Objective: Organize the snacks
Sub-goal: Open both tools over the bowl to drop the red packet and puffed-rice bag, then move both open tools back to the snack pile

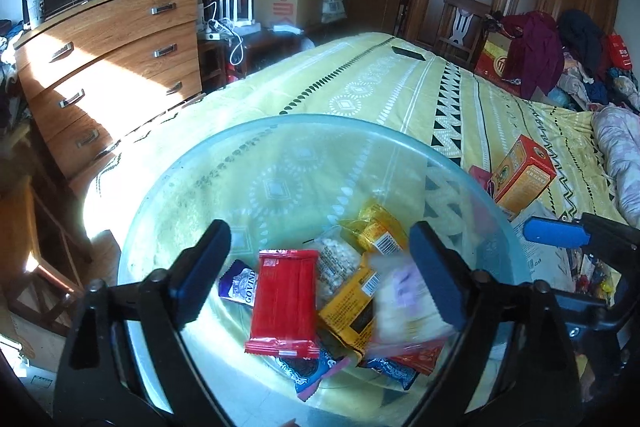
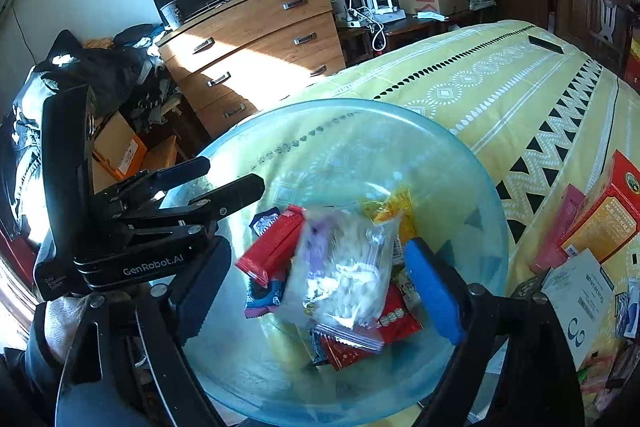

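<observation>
The left gripper (image 1: 320,275) stands wide open and grips nothing; its two blue pads frame the snack pile without touching it. The right gripper (image 2: 320,285) is likewise wide open and empty, and in its view the left gripper (image 2: 236,175) enters from 9 o'clock. Between the right pads lies a clear bag (image 2: 340,271) of pale pieces; it is motion-blurred, so whether it rests on the pile cannot be told. In the left view it is only a pale smear (image 1: 404,303) at 3 o'clock of the pile. Under and around it sit a red packet (image 1: 284,303), a yellow packet (image 1: 352,311) and dark blue wrappers, partly covered. All lie inside the translucent blue bowl (image 1: 168,187), whose near rim is cut off at 6 o'clock in both views. The bowl stands on the yellow patterned bedspread (image 1: 400,79). At 3 o'clock of the bowl an orange box (image 1: 524,171) lies on the bed. A wooden chest of drawers (image 1: 112,59) stands at 10 o'clock. A hand (image 2: 64,319) is half hidden at 8 o'clock.
</observation>
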`<state>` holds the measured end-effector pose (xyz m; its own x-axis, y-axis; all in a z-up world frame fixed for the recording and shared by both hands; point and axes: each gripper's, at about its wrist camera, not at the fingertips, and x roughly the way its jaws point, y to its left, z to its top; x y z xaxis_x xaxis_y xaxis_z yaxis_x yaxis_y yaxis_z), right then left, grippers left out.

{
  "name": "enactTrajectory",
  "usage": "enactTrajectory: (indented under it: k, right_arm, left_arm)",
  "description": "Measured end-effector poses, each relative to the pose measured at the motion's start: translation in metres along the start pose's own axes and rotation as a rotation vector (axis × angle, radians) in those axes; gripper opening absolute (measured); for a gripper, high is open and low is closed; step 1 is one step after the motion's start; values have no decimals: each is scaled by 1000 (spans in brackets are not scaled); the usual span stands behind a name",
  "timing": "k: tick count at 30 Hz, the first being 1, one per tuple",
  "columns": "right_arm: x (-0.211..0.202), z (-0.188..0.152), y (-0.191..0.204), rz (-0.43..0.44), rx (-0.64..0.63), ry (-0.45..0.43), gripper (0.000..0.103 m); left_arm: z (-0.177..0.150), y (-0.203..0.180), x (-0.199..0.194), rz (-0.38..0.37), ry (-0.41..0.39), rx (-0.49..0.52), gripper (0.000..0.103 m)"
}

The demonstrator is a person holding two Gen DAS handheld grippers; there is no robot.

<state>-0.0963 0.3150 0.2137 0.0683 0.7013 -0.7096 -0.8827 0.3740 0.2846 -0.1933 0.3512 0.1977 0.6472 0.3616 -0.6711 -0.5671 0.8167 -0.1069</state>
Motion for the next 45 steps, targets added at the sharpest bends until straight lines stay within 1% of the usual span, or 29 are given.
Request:
enactTrajectory:
  k: [1, 2, 3, 5, 6, 7, 8, 9, 10, 11, 13, 14, 16, 18, 20, 22, 24, 26, 27, 28, 29, 31, 32, 33, 35, 36, 39, 42, 45]
  right_arm:
    - [-5, -2, -2, -8, 4, -10, 91]
    - [-17, -6, -4, -25, 4, -44, 91]
    - [-31, -11, -5, -44, 1, -83, 91]
    - [-67, -27, -11, -106, -5, -180, 91]
    - [-93, -41, -17, -158, -9, -244, 92]
    - [-117, -57, -24, -213, -7, -296, 95]
    - [-145, -79, -36, -289, 10, -349, 98]
    - [-165, -95, -47, -346, 35, -374, 103]
    - [-186, -115, -63, -408, 76, -391, 103]
    - [-206, -136, -82, -466, 127, -391, 103]
    - [-240, -182, -123, -576, 223, -356, 103]
    - [-257, -211, -149, -654, 287, -324, 103]
    - [-280, -265, -197, -732, 419, -267, 103]
    - [-294, -319, -244, -791, 560, -200, 103]
    - [-303, -376, -290, -845, 692, -144, 103]
    - [-304, -414, -327, -886, 742, -97, 103]
    - [-303, -441, -364, -917, 779, -63, 103]
    - [-297, -459, -395, -904, 820, -44, 103]
    - [-295, -470, -407, -891, 857, -51, 103]
    - [-295, -477, -415, -891, 873, -77, 103]
    - [-293, -477, -417, -915, 863, -99, 103]
    - [-286, -474, -417, -965, 832, -86, 103]
    - [-286, -473, -417, -976, 825, -83, 103]
    - [-286, -474, -416, -982, 822, -88, 103]
    - [-288, -475, -416, -979, 823, -92, 103]
    - [-287, -474, -414, -977, 825, -91, 103]
    - [-287, -475, -410, -979, 824, -89, 103]
    - [-286, -475, -410, -980, 824, -89, 103]
    - [-286, -475, -410, -979, 824, -89, 103]
  left_arm:
    - [1, -2, -4, 1, -12, 2, 92]
    - [1, -6, -10, 4, -32, 6, 92]
    - [3, -12, -20, -4, -67, 12, 92]
    - [6, -40, -46, -64, -147, 62, 92]
    - [6, -54, -56, -90, -174, 94, 93]
    - [4, -79, -70, -132, -213, 151, 96]
    - [1, -103, -82, -175, -244, 209, 101]
    - [-3, -126, -92, -215, -266, 262, 103]
    - [-9, -153, -102, -270, -282, 321, 103]
    - [-17, -176, -108, -325, -281, 365, 103]
    - [-35, -221, -113, -427, -253, 446, 103]
    - [-46, -240, -111, -460, -229, 482, 103]
    - [-75, -278, -99, -511, -169, 556, 103]
    - [-105, -309, -77, -550, -99, 618, 103]
    - [-135, -330, -43, -550, -5, 665, 103]
    - [-160, -346, -11, -534, 68, 690, 103]
    - [-180, -355, 20, -508, 110, 702, 103]
    - [-195, -362, 33, -498, 112, 719, 103]
    - [-200, -366, 42, -492, 107, 730, 103]
    - [-202, -369, 45, -484, 99, 738, 103]
    - [-204, -369, 49, -474, 90, 741, 103]
    - [-206, -365, 58, -452, 63, 739, 103]
    - [-208, -362, 65, -439, 59, 729, 103]
    - [-208, -356, 74, -437, 69, 695, 103]
    - [-208, -349, 82, -448, 89, 637, 103]
    - [-208, -349, 83, -452, 86, 628, 103]
    - [-209, -349, 83, -477, 86, 632, 103]
    - [-208, -344, 85, -511, 99, 605, 103]
    - [-210, -345, 86, -514, 90, 606, 103]
